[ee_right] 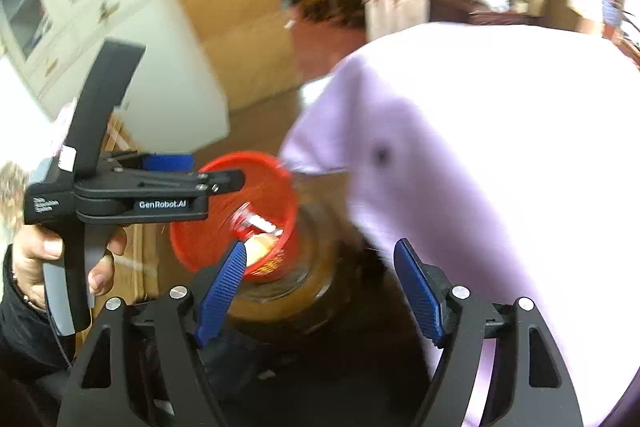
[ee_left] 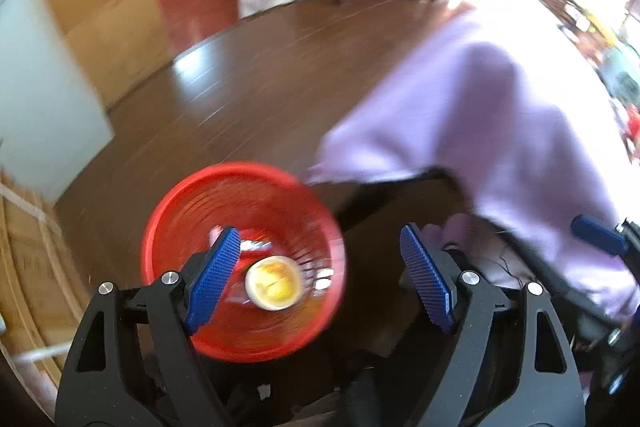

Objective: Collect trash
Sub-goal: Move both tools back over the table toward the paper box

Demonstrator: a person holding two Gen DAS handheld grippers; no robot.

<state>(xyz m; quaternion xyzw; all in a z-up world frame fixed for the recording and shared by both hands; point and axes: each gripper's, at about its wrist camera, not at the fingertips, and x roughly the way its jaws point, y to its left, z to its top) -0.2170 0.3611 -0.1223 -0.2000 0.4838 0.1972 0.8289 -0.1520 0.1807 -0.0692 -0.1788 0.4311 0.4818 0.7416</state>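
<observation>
Both tools are spread wide with nothing between the pads: my left tool (ee_left: pixel 320 275) and my right tool (ee_right: pixel 320 291) hang above the red basket (ee_left: pixel 192 203), which sits below and ahead of them. Inside it, just past my left tool's left pad, lies a pale cup (ee_left: pixel 273 283) with yellow residue, beside clear plastic scraps. I judge the cup light and easily crushed, so I'd pinch its rim gently; the mesh basket looks light and springy.
</observation>
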